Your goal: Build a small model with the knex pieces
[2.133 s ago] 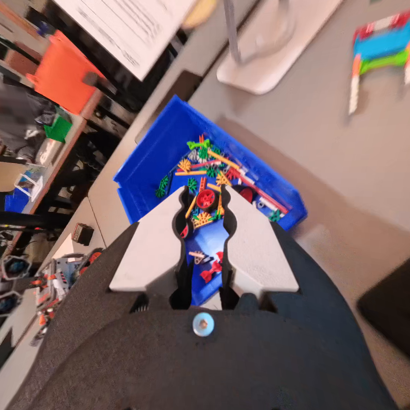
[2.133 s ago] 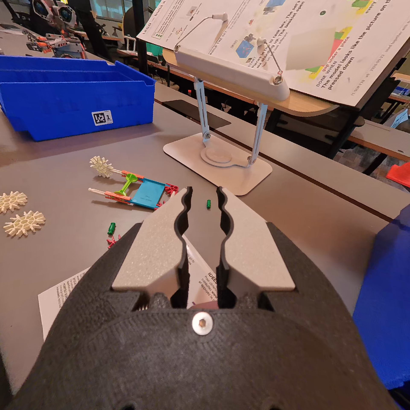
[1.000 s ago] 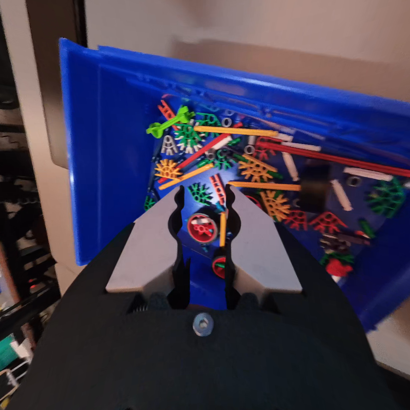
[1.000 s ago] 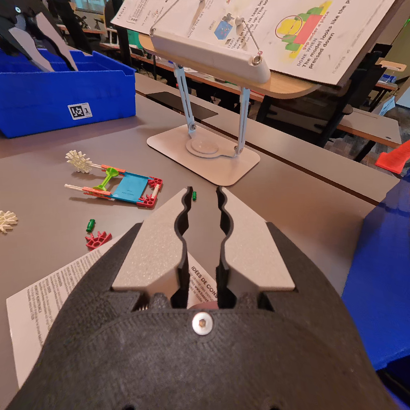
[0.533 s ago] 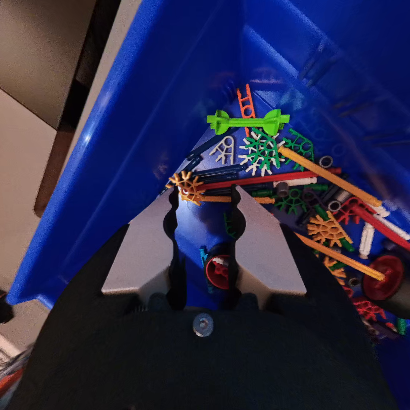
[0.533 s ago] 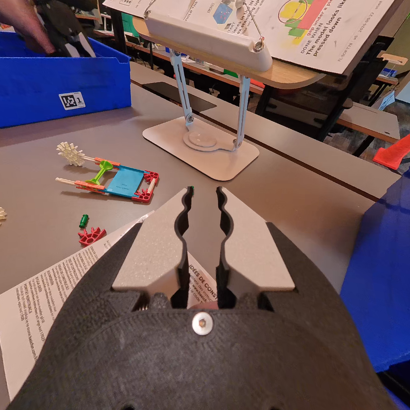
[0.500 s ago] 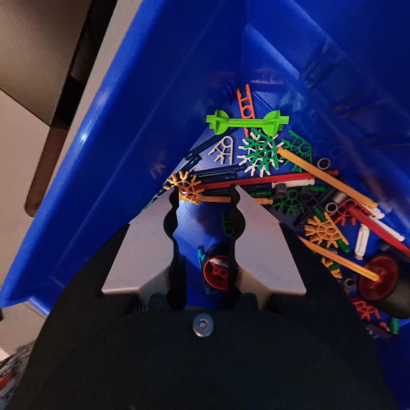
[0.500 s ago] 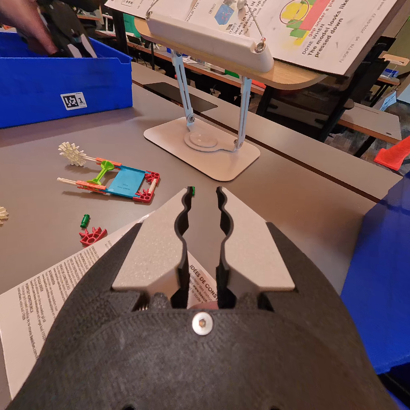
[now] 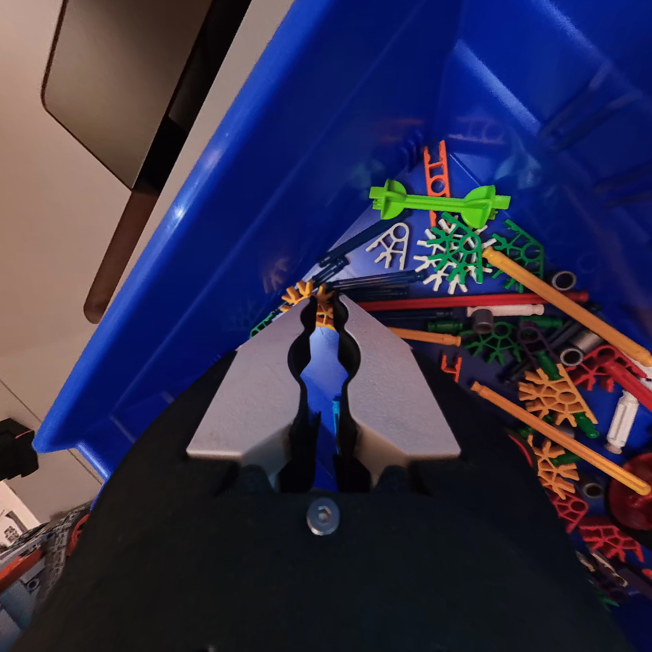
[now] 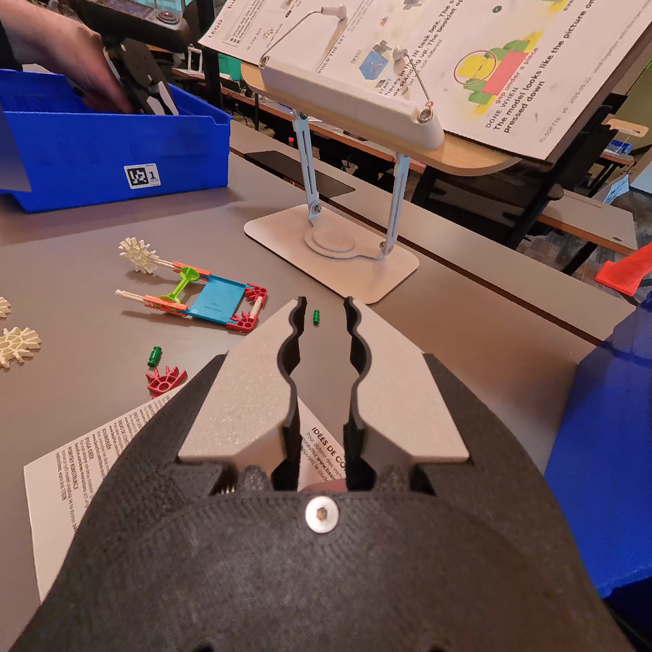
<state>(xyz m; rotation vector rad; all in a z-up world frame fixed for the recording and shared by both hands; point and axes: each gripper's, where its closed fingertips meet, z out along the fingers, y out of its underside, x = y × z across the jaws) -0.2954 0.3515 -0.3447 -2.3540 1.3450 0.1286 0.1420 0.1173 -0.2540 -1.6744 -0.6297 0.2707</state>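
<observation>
My left gripper (image 9: 324,303) is down inside a blue bin (image 9: 247,176), near its left wall. Its jaws have closed onto an orange snowflake connector (image 9: 323,315) pinched at the fingertips. Loose rods and connectors lie to the right, among them a lime green spool rod (image 9: 439,204) and a red rod (image 9: 458,301). My right gripper (image 10: 323,303) is open and empty above the grey table, over a printed sheet (image 10: 88,455). A small green peg (image 10: 316,317) lies on the table beyond its tips. A partly built model (image 10: 215,300) with a light blue panel lies to the left.
In the right wrist view the blue bin (image 10: 88,151) stands at the back left, with a hand and the left gripper (image 10: 155,95) in it. A document stand (image 10: 331,247) is behind. Cream snowflake connectors (image 10: 17,344), a red connector (image 10: 165,381) and a green peg (image 10: 154,356) lie left. Another blue bin (image 10: 607,441) is at the right. One gripper's finger ends stand about 50 cm off the other's. The red rod (image 9: 458,301) lies some 6 cm from my left tips, 45 cm from my right tips.
My left gripper dropped into the bin, moved onto the orange connector and narrowed its jaws on it. My right gripper has stayed open and shifted only slightly.
</observation>
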